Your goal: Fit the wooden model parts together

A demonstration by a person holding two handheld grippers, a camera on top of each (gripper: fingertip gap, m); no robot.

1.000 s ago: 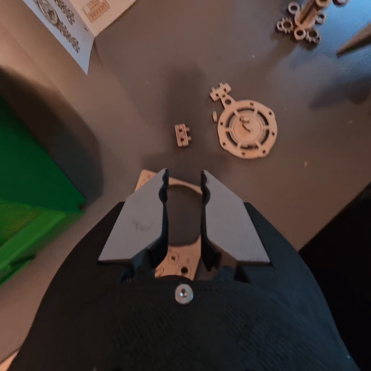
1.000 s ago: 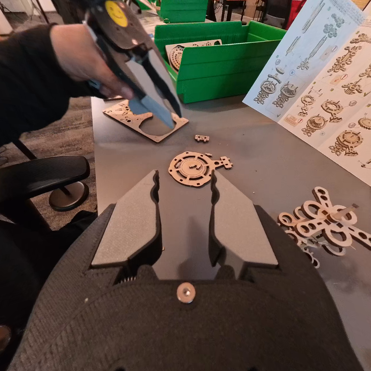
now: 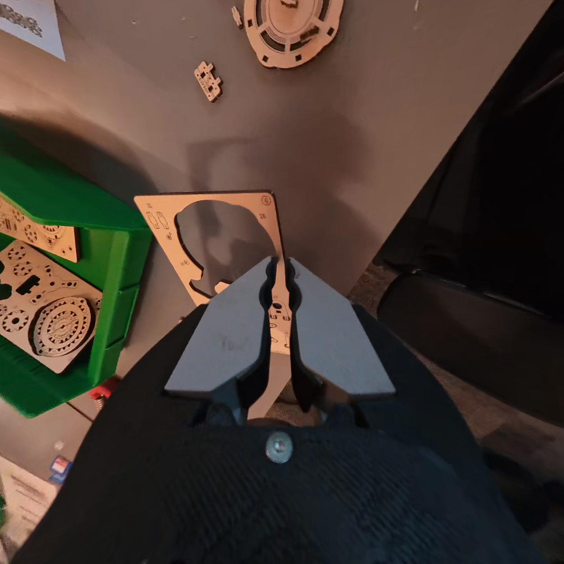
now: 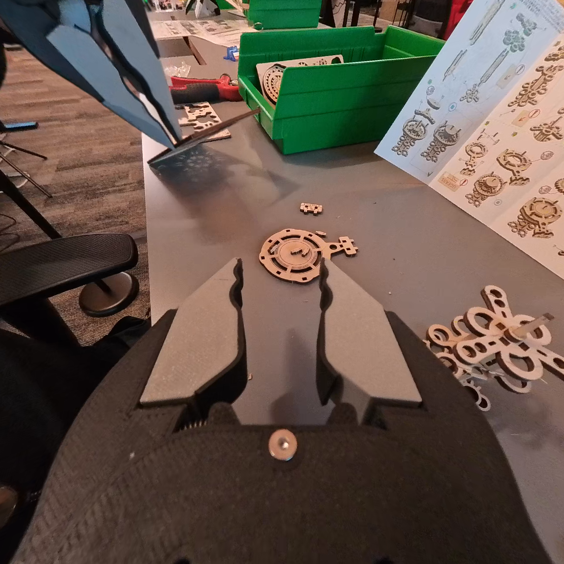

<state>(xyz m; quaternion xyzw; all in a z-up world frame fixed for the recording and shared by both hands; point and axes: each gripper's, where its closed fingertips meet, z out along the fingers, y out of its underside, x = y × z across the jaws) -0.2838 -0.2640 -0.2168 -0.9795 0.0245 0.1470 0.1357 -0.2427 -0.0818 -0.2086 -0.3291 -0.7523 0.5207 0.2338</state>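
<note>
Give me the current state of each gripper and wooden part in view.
Left gripper: shut on wooden sheet, edge-on.
Wooden sheet: lifted, tilted, big cutout empty.
Right gripper: open, empty.
Round wooden part: flat on table.
Small connector: loose.
Green bin: holds more sheets.

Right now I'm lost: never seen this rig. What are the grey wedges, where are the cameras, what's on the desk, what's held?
No robot arm here: a person carries one hand-held gripper per hand, each with a camera looking along its two grey fingers.

Left wrist view: the left hand-held gripper is shut on the edge of a wooden sheet with a large cut-out, tilting it off the grey table. The right wrist view shows that sheet from the side.

Right wrist view: the right hand-held gripper is open and empty, just short of a round wooden disc. Nearby lie a small notched piece, a ringed wooden assembly, a green bin of sheets, and an instruction sheet.
</note>
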